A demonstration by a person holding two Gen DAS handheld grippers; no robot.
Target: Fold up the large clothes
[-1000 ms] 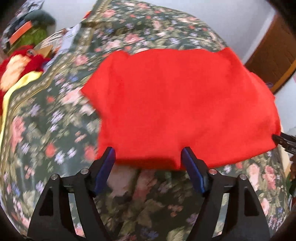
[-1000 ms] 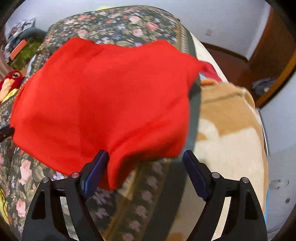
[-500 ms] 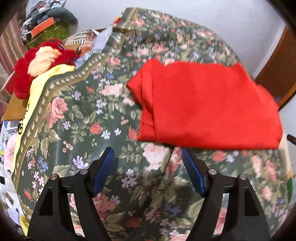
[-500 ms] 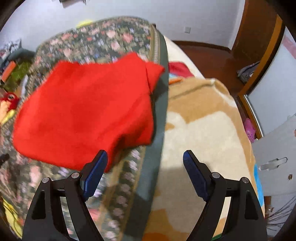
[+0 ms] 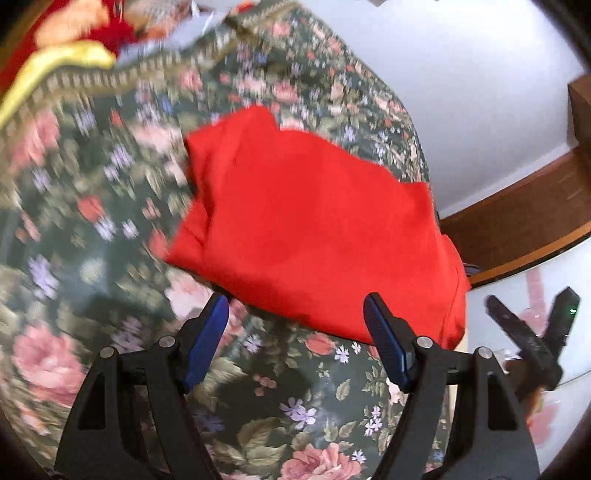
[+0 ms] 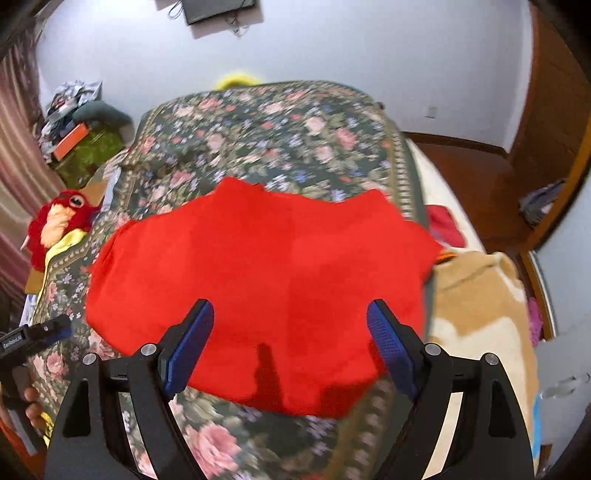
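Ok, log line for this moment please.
stage: between folds | red garment: folded, flat on floral bedspread | left gripper: open, empty | right gripper: open, empty, above garment

Motion blurs the floral bedspread (image 5: 74, 192), and the red plush toy (image 5: 74, 22) is cut off.

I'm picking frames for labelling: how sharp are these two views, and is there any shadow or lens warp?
Left wrist view: the floral bedspread is motion-smeared at left and top, sharper near the left gripper; the red garment has soft edges. Right wrist view: mostly sharp, a finger-shaped shadow on the garment, fisheye bending of walls, dark corners.
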